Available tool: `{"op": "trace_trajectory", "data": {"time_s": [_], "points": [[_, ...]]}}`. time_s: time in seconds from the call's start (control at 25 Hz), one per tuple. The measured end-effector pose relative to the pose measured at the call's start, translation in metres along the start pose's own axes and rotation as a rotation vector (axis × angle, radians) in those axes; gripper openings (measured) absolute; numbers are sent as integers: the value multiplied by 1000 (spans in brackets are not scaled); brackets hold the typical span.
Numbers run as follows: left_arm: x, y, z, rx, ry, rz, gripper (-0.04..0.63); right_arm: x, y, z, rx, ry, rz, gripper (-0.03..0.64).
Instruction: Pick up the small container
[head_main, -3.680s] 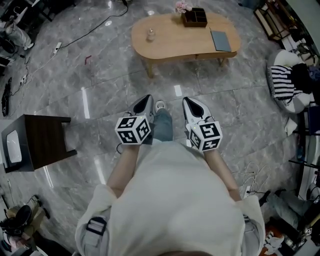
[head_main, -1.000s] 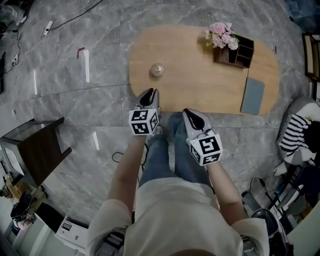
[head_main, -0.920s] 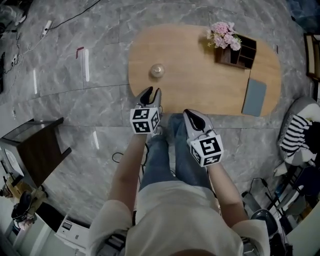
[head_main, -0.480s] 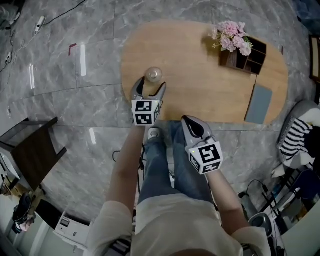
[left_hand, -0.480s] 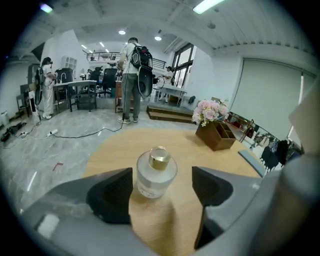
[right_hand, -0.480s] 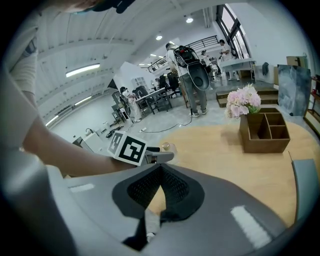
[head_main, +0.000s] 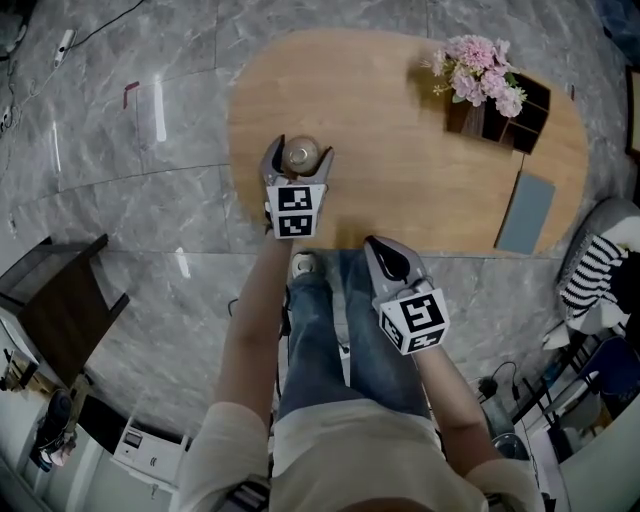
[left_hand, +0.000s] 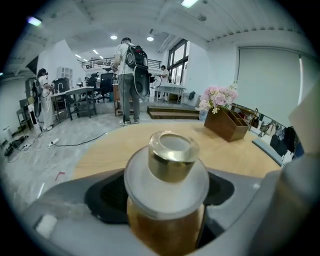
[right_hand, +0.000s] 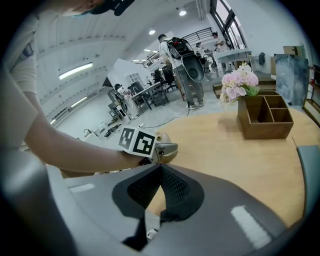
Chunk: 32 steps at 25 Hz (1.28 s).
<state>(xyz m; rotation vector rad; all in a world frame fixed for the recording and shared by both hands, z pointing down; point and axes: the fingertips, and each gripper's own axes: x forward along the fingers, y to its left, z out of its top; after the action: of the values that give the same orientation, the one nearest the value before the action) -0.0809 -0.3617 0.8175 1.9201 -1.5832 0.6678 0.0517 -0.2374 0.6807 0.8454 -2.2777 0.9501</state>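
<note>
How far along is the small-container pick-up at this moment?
Done: the left gripper is at the small container, with one jaw on each side. In hand: its jaws are opening and the pads are not pressing on it. Left: close, then lift; the container stands on the table. The right gripper is shut, near the table's edge.

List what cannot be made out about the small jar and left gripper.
- Base of the jar: left gripper view, below the bottom edge.
- Its contents: head view, too small.
- Pad contact of the left gripper, jaws opening around the jar: left gripper view, behind the jar.
</note>
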Motion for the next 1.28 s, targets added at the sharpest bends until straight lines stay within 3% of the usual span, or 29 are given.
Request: {"op": "trace_trajectory", "data": {"time_s": [0.56,0.8,1.28], "points": [[11,1,1,71,5,5,354,12,-3,10,28,-19,-13,-2],[-4,-6,-12,42,54,-22,353,0,5,12,29,-48,-27,-2],[-95,-34,-12,-45,34,-82,353,-45,53,21,4,-142,-69,-2]]}}
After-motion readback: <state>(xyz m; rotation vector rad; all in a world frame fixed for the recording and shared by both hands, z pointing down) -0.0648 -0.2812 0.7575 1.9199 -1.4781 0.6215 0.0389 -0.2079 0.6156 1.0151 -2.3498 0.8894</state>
